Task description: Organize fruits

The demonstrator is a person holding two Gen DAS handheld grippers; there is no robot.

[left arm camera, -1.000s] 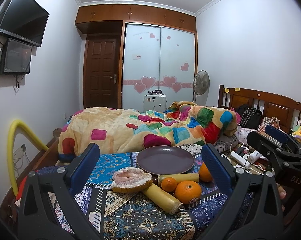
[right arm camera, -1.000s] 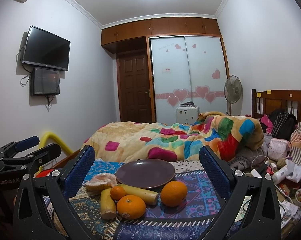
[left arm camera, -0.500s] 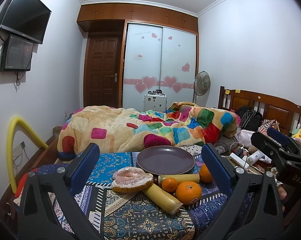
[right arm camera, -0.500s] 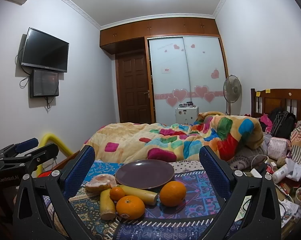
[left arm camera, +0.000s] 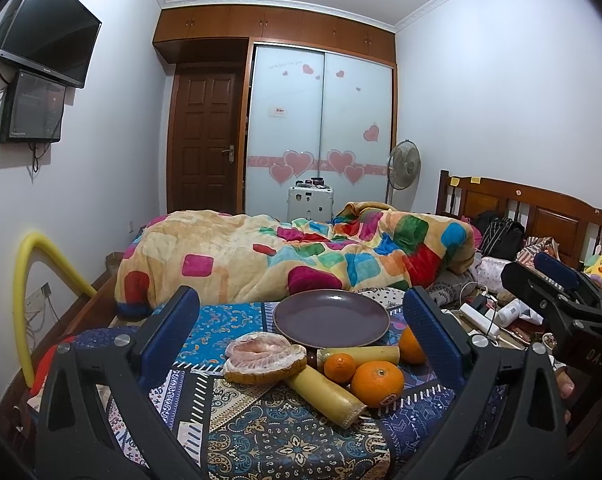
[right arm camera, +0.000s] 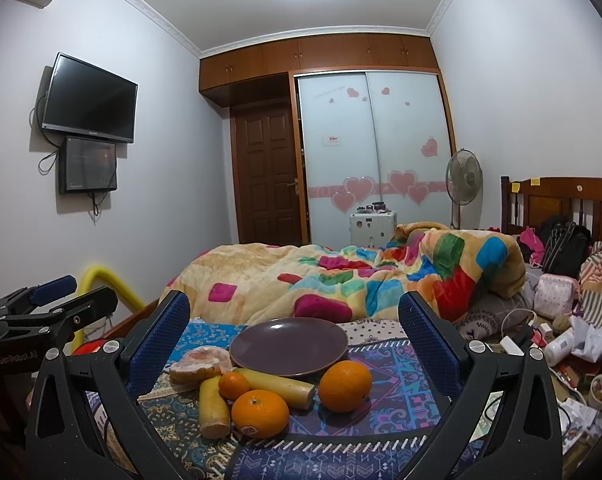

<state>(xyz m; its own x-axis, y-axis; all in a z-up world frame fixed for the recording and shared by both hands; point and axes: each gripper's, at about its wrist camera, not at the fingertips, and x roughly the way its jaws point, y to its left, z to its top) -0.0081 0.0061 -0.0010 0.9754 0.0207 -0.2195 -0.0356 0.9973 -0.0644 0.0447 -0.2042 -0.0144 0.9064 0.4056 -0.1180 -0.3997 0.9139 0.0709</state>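
An empty purple plate (left arm camera: 331,317) (right arm camera: 288,341) sits on a patterned cloth. In front of it lie a peeled pomelo piece (left arm camera: 265,361) (right arm camera: 195,364), two pale yellow sugarcane sticks (left arm camera: 325,396) (right arm camera: 212,406), a small tangerine (left arm camera: 339,367) (right arm camera: 233,385), a stickered orange (left arm camera: 377,383) (right arm camera: 260,413) and another orange (left arm camera: 411,344) (right arm camera: 345,385). My left gripper (left arm camera: 301,332) is open and empty, held back from the fruit. My right gripper (right arm camera: 293,330) is open and empty too, also short of the fruit.
A bed with a colourful quilt (left arm camera: 293,260) lies behind the cloth. Cables, bottles and bags (right arm camera: 557,344) clutter the right side. A yellow foam tube (left arm camera: 29,280) arches at the left. The right gripper shows at the left wrist view's right edge (left arm camera: 561,312).
Both views have shifted only slightly; the grippers stay open and the fruit has not moved.
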